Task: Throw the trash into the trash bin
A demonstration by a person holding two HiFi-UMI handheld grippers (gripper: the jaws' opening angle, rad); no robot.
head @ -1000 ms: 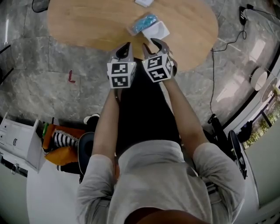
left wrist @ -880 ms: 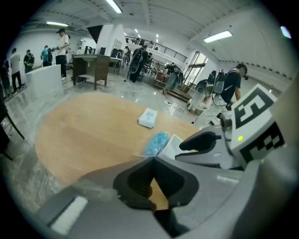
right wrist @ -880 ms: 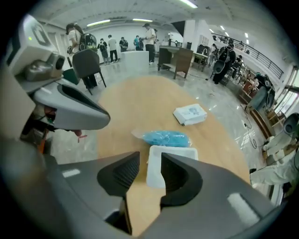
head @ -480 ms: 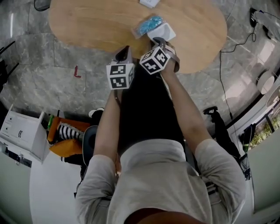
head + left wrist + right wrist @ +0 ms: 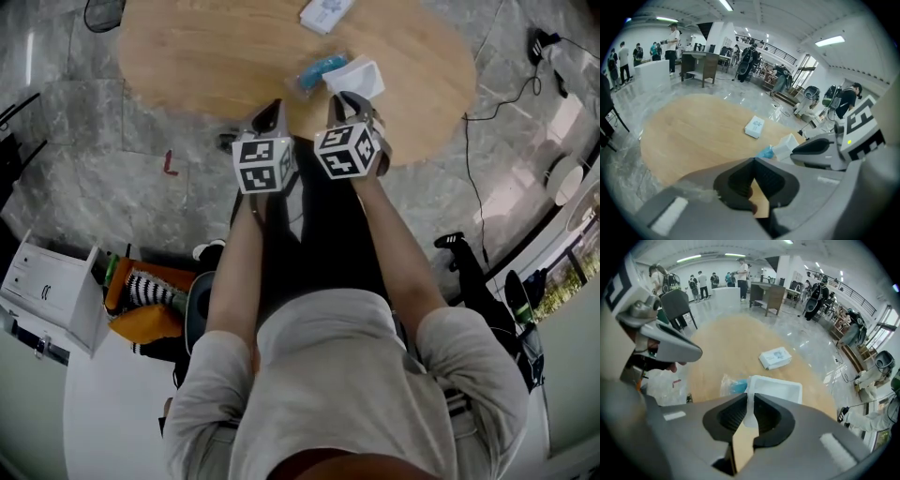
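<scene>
One oval wooden surface (image 5: 206, 47) is seen ahead, set on a grey stone floor (image 5: 84, 141). Two tongs are held over its near edge. The right tongs (image 5: 351, 97), which a second ago stood wide open just short of the trash, have just been closing. They are now clamped on the near rim of the white tray (image 5: 358, 75), and its thin white wall is seen pinched between the pads in the right gripper view. The left tongs (image 5: 268, 112) are closed together with nothing between them, held just left of the right ones. The tray is found at the near right of the surface. A white packet (image 5: 326, 13) lies farther off, and a blue wrapper in clear film (image 5: 319, 67) lies just beside the tray's left side. The grasp is judged made, so lifting and carrying remain to be done. No trash bin can be made out in any view.
</scene>
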